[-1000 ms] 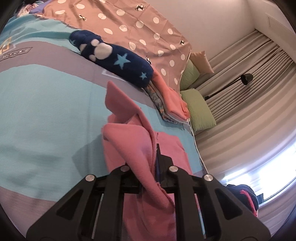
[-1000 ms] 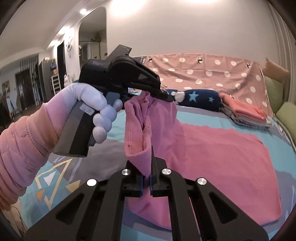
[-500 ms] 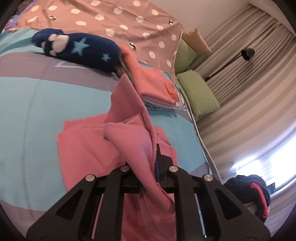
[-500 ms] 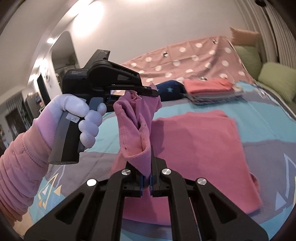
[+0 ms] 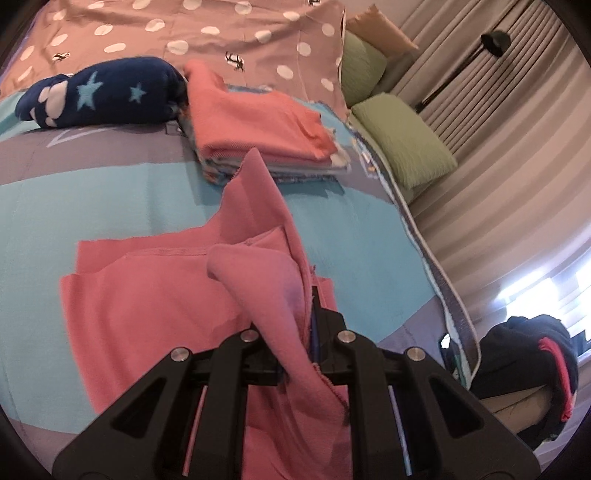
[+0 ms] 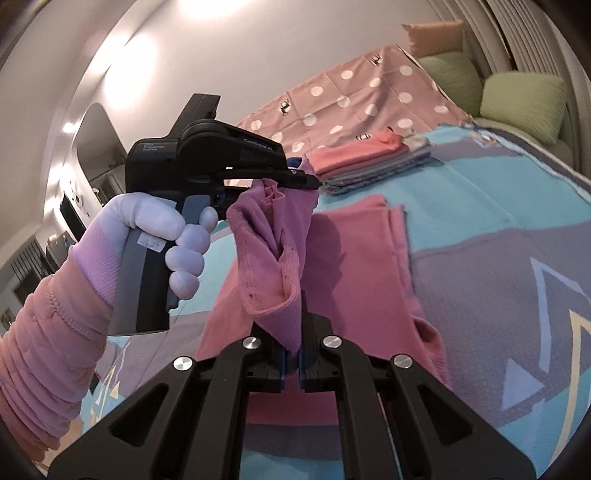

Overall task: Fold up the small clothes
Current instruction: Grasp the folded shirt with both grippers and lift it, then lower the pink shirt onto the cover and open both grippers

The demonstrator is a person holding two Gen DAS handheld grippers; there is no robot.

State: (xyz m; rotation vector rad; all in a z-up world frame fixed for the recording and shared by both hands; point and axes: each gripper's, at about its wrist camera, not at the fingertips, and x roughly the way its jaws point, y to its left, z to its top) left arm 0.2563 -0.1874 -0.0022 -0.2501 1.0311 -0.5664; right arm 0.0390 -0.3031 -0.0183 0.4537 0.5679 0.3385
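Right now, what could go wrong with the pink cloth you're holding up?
Both grippers, left and right, pinch only bunched edges of the pink cloth, so a corner might slip out. The lifted part is crumpled, so it could land wrinkled or crooked on the flat part. Swinging it far might bump the folded stack.

A: Setting?

B: Home, a bedroom. Work surface is a bed [image 5: 92,206] with a quilted cover in turquoise and grey blocks.

A: Supporting evidence?

B: Green pillows [image 5: 402,147] and a tan one [image 5: 380,27] lie along the far edge. A pink polka-dot sheet [image 5: 221,33] is spread over the head end. A stack of folded clothes [image 5: 258,129] sits on the cover, just beside a rolled navy star-print blanket [image 5: 103,94].

A: Room itself?

B: Full-length pale curtains [image 5: 498,147] with daylight behind, a black floor lamp [image 5: 495,38] in front of them. Right wrist view: white wall, arched doorway [image 6: 94,147], ceiling spotlights.
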